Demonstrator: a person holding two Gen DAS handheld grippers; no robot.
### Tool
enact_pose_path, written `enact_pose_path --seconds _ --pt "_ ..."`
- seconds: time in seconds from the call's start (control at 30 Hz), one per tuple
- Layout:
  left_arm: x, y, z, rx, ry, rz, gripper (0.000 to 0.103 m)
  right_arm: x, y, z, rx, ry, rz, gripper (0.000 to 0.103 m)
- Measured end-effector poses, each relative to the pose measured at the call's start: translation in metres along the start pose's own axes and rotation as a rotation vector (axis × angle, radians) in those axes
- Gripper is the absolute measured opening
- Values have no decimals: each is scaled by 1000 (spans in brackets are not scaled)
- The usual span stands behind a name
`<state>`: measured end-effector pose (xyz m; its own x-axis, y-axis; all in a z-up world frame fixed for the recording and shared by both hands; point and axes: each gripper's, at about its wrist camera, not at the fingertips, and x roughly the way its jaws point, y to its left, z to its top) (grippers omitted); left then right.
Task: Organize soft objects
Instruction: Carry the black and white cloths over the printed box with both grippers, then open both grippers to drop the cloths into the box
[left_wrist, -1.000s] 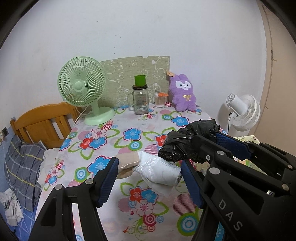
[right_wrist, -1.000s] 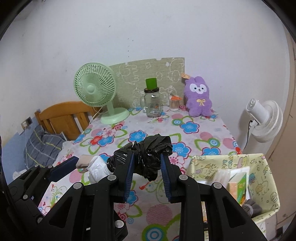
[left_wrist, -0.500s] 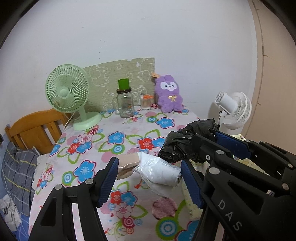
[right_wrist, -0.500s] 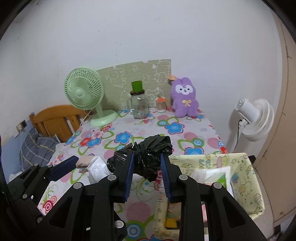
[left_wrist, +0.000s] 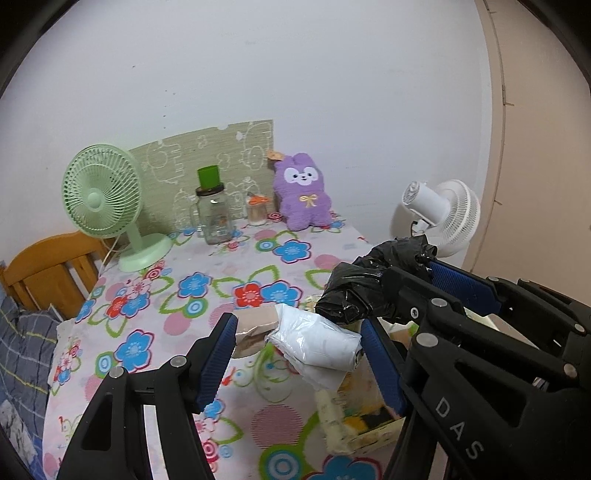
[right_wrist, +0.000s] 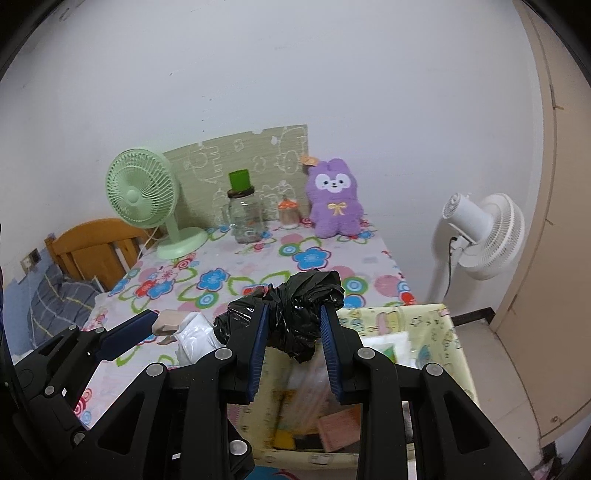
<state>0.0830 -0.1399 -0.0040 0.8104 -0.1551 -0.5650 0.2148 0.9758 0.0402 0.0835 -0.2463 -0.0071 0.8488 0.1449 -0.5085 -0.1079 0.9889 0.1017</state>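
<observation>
My left gripper (left_wrist: 297, 326) is shut on a roll of white plastic bags with a beige cardboard end (left_wrist: 314, 343), held crosswise above the flowered tablecloth (left_wrist: 207, 291). My right gripper (right_wrist: 293, 319) is shut on a crumpled black plastic bag (right_wrist: 295, 317), which shows again in the left wrist view as a black plastic bag (left_wrist: 354, 291) at the right. Both loads hang over the near left side of a yellow patterned fabric bin (right_wrist: 436, 325) that stands beside the table. The white roll (right_wrist: 194, 336) also shows left of the black bag in the right wrist view.
At the table's back stand a green desk fan (right_wrist: 144, 199), a glass jar with a green cup on top (right_wrist: 243, 214), a small orange-lidded jar (right_wrist: 289, 212) and a purple plush bunny (right_wrist: 334, 203). A white floor fan (right_wrist: 480, 229) stands at the right. The bin holds packets and boxes. A wooden chair (right_wrist: 88, 247) is at the left.
Both grippers have moved to the right together with their loads, from over the table to over the bin's near edge. Their grips have not changed.
</observation>
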Motion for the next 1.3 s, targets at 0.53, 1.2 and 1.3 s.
enact_pose_path --seconds 0.53,1.2,1.3 --pt "26 -43 1 49 36 -72 71 6 -48 -9 48 25 -77 31" --pt "55 -63 -10 78 119 -128 88 34 -77 -27 110 84 -69 31" --pt "58 -62 -11 85 132 -115 88 39 -77 -29 111 98 -62 31"
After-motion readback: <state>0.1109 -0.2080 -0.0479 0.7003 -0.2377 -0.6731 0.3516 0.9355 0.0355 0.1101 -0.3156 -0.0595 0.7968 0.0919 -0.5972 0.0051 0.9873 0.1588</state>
